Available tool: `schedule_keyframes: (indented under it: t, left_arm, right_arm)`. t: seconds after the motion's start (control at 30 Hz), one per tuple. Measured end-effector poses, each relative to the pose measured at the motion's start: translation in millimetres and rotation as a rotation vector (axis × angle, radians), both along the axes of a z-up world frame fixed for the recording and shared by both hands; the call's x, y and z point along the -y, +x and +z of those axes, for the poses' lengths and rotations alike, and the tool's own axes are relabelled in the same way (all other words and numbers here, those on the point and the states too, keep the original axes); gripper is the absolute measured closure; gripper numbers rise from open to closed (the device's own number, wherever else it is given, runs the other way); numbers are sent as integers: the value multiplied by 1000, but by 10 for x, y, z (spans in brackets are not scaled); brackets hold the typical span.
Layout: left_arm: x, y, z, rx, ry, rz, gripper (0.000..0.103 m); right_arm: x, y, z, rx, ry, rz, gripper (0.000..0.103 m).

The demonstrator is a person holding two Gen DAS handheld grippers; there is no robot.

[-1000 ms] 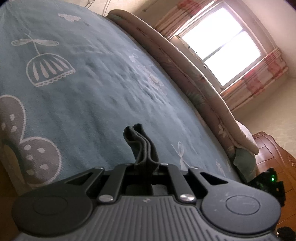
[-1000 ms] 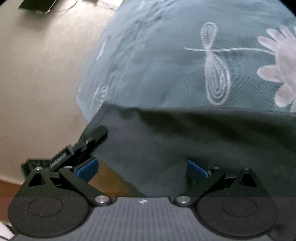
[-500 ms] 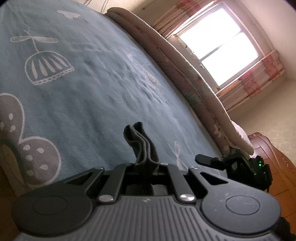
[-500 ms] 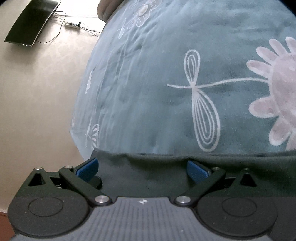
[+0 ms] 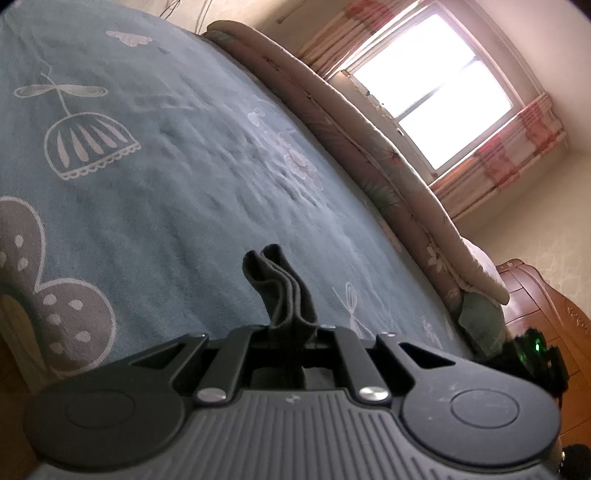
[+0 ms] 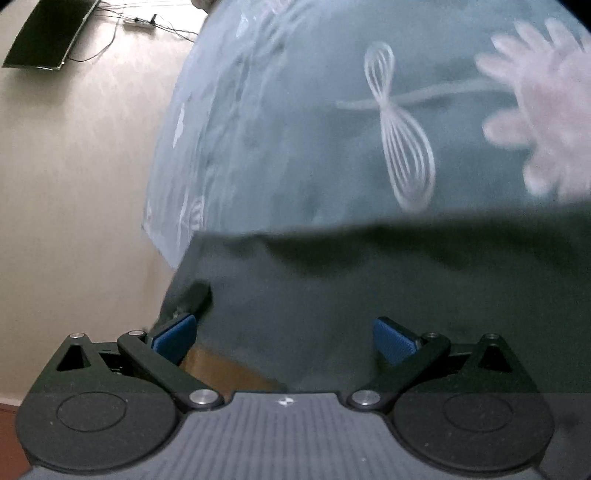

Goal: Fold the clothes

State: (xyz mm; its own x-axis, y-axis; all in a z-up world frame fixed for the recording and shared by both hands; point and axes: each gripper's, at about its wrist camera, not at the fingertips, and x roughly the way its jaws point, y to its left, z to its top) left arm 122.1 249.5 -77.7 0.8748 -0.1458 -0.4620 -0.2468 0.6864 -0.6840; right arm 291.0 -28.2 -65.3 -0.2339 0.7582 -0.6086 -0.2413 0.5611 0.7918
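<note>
Dark green-grey cloth, a garment (image 5: 284, 295), is pinched in the left hand-held gripper (image 5: 291, 328), whose jaws are pressed together on a bunched fold of it. The fold stands up out of the jaws in a few thick layers, just above a bed (image 5: 177, 177) covered by a teal bedspread printed with pale flowers and dragonfly shapes. Along the far edge of the bed lies a long rolled quilt (image 5: 373, 147) in beige with a faint floral print. Beyond it a bright window (image 5: 436, 92) is framed by curtains (image 5: 517, 136) striped in pink and cream. A carved wooden headboard (image 5: 546, 295) shows at the right edge, and near it a dark device with a small green light.

In the right wrist view, the same garment (image 6: 369, 284) spreads as a wide dark sheet across the lower half of the picture, hanging over the edge of the bed (image 6: 295, 129). The right hand-held gripper (image 6: 284, 339) has its two blue-padded fingers (image 6: 393, 341) spread wide apart, with the cloth lying between and in front of them; the pads do not press on it. This view is slightly blurred. To the left is a pale floor with a dark flat screen (image 6: 48, 33) lying on it, and a power strip (image 6: 138, 22) with trailing cables.
</note>
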Motion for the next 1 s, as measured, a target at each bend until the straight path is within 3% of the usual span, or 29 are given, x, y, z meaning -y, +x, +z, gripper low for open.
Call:
schedule_keyframes:
  t: [0.13, 0.3, 0.6, 0.83, 1.0]
  left_arm:
    - [61, -13, 54, 10, 21, -12, 98]
    - [154, -31, 208, 36, 61, -39, 98]
    - [495, 11, 606, 79, 126, -108, 98]
    - [941, 174, 908, 87, 165, -185, 98]
    - [1345, 293, 990, 70, 214, -242, 98]
  right_arm:
    - [77, -214, -102, -56, -4, 8, 0]
    - [202, -351, -42, -39, 20, -1, 0]
    - [1002, -152, 481, 205, 35, -179, 0]
    - [1885, -51, 634, 286, 39, -312, 0]
    - [2395, -1, 601, 295, 25, -366, 0]
